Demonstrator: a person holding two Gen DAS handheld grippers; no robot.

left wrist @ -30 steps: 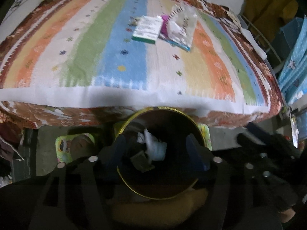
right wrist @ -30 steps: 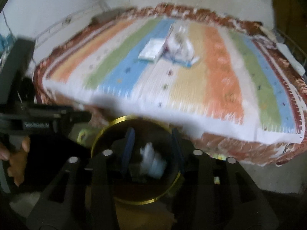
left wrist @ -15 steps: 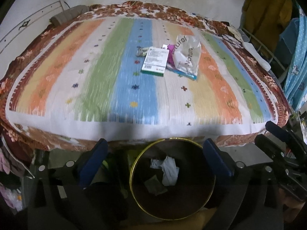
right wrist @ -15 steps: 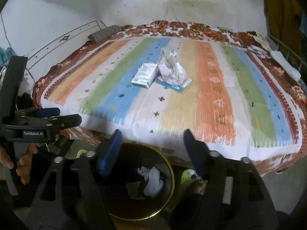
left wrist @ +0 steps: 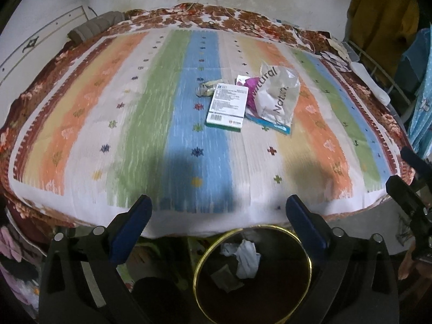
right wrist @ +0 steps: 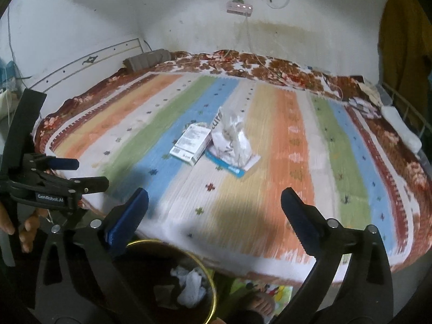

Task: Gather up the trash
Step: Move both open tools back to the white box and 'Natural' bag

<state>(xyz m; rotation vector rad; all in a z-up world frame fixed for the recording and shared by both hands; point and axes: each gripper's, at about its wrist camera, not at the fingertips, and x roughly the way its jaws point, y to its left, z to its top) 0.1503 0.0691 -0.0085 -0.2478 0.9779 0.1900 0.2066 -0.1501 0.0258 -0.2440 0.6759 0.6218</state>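
Note:
A dark trash bin with a gold rim (left wrist: pixel 198 263) stands on the floor at the bed's near edge, with crumpled white paper (left wrist: pixel 247 256) inside; it also shows in the right wrist view (right wrist: pixel 213 289). On the striped bedspread lie a white and green box (left wrist: pixel 228 106), a crumpled white plastic bag (left wrist: pixel 278 95), a purple wrapper (left wrist: pixel 252 87), a blue packet (left wrist: pixel 280 128) and a small wrapper (left wrist: pixel 205 89). My left gripper (left wrist: pixel 217 206) is open and empty above the bin. My right gripper (right wrist: pixel 214 201) is open and empty over the bed's edge. The box (right wrist: pixel 191 143) and bag (right wrist: pixel 232 137) lie ahead of it.
A grey roll (left wrist: pixel 94 25) lies at the bed's far left corner. Yellow cloth (left wrist: pixel 383 13) hangs at the right, with blue fabric (left wrist: pixel 421 91) beside the bed. A power strip (right wrist: pixel 240 8) hangs on the wall. A bare foot (right wrist: pixel 263 305) stands by the bin.
Both grippers opened and rose from over the bin toward the bed. The white paper now lies in the bin.

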